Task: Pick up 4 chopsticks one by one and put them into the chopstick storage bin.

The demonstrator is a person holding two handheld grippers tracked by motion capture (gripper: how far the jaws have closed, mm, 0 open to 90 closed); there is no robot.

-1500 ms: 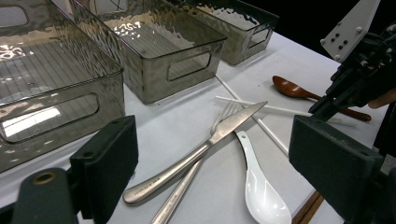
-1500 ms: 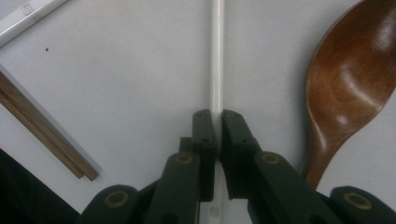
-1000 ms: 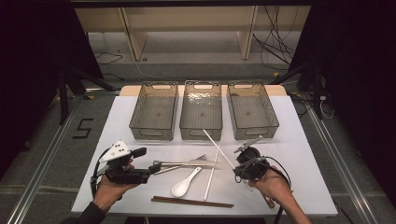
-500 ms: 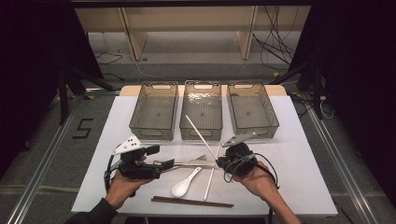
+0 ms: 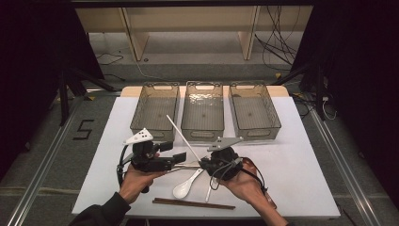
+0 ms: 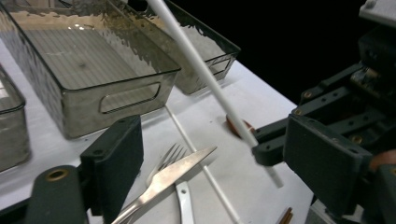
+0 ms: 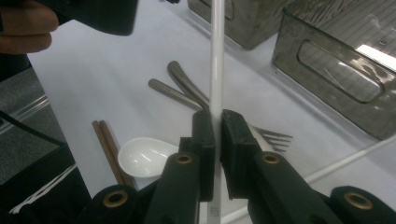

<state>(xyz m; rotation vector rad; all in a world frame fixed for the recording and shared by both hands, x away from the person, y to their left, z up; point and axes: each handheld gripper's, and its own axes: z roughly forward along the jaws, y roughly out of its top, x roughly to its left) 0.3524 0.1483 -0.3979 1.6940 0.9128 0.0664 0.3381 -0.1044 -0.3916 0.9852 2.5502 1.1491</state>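
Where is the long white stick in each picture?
High view: the white chopstick slants up-left from the right gripper, over the left bin's near end.
Left gripper view: it runs from top centre down to the right gripper's jaws.
Right gripper view: it stands upright, clamped between the jaws.
Shared landmark: the fork.

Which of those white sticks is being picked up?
Start at the three clear bins, then drop to the right tool. The white chopstick clamped there slants up into the air; its twin lies flat on the table.

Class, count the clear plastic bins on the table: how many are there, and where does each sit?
3, in a row at the far edge: left bin, middle bin, right bin. None seems hidden.
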